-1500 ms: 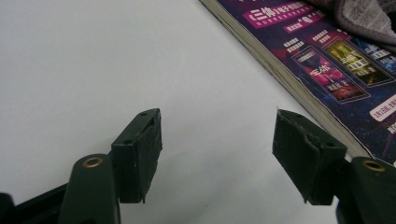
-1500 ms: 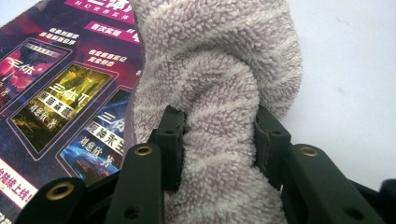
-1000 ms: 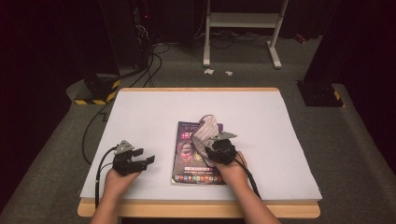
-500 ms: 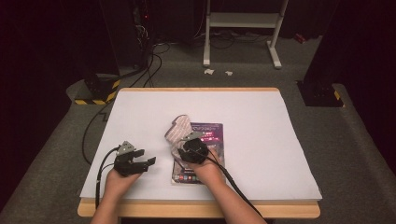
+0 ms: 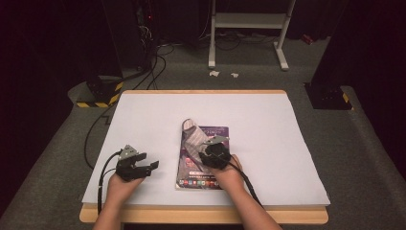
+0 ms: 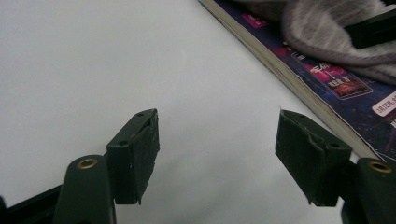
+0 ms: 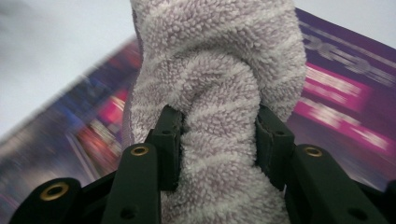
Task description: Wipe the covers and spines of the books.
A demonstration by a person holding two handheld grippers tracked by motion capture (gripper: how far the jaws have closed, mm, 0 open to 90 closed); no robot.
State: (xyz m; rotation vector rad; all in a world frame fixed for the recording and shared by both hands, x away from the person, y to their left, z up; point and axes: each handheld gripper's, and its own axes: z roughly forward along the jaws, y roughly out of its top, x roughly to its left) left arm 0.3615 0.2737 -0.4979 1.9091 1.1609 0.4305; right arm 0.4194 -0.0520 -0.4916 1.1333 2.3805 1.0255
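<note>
Your right gripper [image 7: 217,140] has its jaws pinched on a fluffy grey striped sock [image 7: 219,70], the fabric bunched between them. In the high view that sock [image 5: 192,139] lies over the left part of a purple magazine [image 5: 218,136], which rests flat on the white table [image 5: 268,120] near its middle, and your right gripper [image 5: 213,152] sits on top of both. Your left gripper [image 5: 143,166] rests on the table well left of the magazine, its jaws spread wide with nothing between them [image 6: 217,156].
</note>
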